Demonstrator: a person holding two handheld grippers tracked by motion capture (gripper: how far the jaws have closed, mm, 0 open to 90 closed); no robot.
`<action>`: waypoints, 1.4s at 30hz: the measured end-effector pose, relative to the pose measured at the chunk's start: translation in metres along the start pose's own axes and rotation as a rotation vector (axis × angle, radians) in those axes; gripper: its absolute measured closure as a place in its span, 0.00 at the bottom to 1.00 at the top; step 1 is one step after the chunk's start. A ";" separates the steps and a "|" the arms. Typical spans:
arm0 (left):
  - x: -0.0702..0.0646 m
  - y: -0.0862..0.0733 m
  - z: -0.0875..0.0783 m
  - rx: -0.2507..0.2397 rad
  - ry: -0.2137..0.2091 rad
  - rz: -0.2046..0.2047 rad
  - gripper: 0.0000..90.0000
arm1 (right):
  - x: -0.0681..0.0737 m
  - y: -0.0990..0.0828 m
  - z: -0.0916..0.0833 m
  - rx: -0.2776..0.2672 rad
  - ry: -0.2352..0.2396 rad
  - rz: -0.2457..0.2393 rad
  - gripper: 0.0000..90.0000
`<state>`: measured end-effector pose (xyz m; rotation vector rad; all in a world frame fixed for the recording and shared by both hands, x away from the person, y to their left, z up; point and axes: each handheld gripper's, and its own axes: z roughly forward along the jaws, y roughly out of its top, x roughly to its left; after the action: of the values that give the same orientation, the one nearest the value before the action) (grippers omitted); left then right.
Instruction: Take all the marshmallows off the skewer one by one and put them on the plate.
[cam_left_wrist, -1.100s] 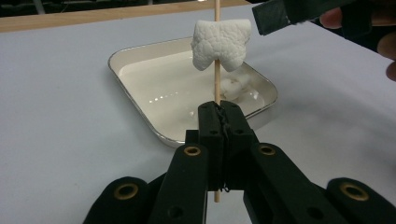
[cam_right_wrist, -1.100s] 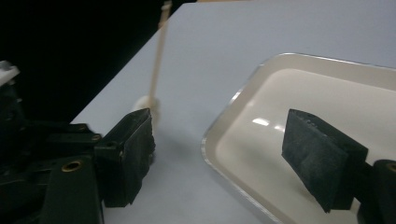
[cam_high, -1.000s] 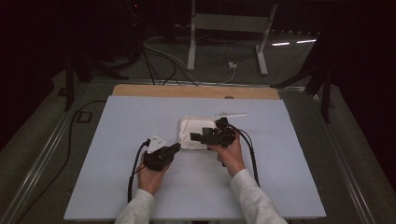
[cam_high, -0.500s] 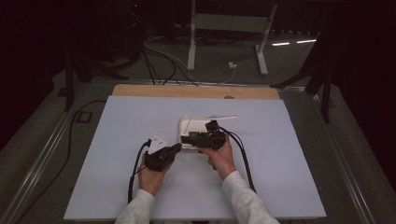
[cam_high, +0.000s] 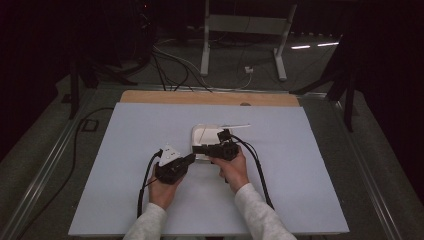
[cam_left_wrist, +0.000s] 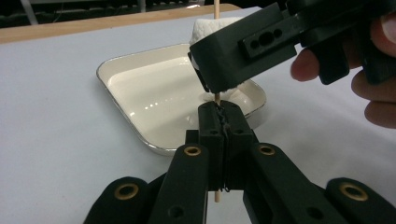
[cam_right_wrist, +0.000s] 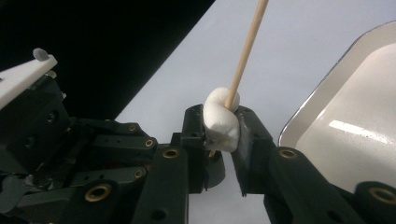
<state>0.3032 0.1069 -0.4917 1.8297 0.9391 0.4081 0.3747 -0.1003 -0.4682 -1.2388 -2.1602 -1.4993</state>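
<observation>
My left tongs (cam_left_wrist: 219, 112) are clamped together on a thin wooden skewer (cam_left_wrist: 216, 97), holding it upright just beside the near edge of the white tray (cam_left_wrist: 140, 88) at the middle of the table (cam_high: 125, 140). My right tongs (cam_right_wrist: 222, 130) squeeze a white marshmallow (cam_right_wrist: 220, 122) threaded on that skewer, directly above my left tongs and close to touching them.
</observation>
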 end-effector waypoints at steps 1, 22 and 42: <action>0.000 0.000 0.000 -0.001 0.004 0.008 1.00 | 0.000 0.000 -0.001 -0.005 -0.001 -0.002 0.86; -0.010 -0.003 0.005 0.008 0.000 0.113 1.00 | -0.004 0.019 -0.044 -0.120 -0.022 0.019 0.89; -0.003 -0.007 0.004 0.056 0.071 0.096 1.00 | -0.019 0.037 -0.107 -0.263 -0.105 0.002 0.89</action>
<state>0.3005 0.1035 -0.4995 1.9278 0.9211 0.5139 0.3860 -0.1972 -0.4068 -1.4307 -2.0722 -1.8018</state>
